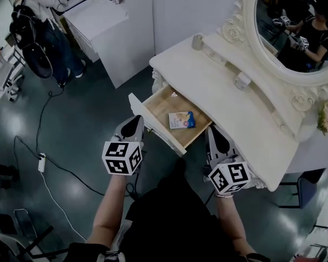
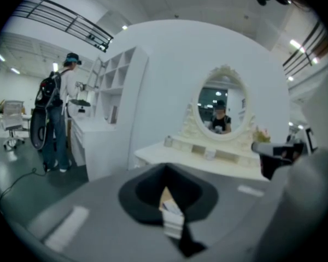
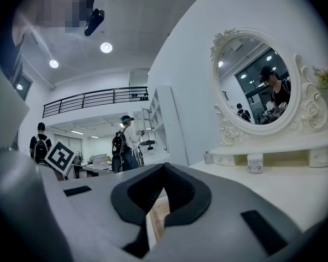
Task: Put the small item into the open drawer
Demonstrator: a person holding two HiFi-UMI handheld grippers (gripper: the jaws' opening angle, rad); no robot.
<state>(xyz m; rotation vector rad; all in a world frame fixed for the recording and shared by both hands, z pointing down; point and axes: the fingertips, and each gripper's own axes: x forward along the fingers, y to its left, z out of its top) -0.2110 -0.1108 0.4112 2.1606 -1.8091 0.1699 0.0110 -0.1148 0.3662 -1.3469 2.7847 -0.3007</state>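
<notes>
The wooden drawer (image 1: 159, 100) of the white dressing table (image 1: 229, 94) stands pulled out. A small blue and white packet (image 1: 181, 120) lies flat inside it, towards the right. My left gripper (image 1: 135, 121) hovers at the drawer's front left corner, shut with nothing in it. On the other side, my right gripper (image 1: 212, 131) is just right of the drawer front, also shut and empty. In the left gripper view the closed jaws (image 2: 165, 169) point at the table and mirror (image 2: 222, 107). The right gripper view shows its closed jaws (image 3: 164, 167) over a sliver of drawer wood (image 3: 156, 222).
A small jar (image 1: 241, 81) and a cup (image 1: 197, 41) stand on the tabletop below the oval mirror (image 1: 295, 26). A white cabinet (image 1: 101, 26) is at the back left, with a person with a backpack (image 1: 35, 26) beside it. A cable (image 1: 41, 162) runs across the dark floor.
</notes>
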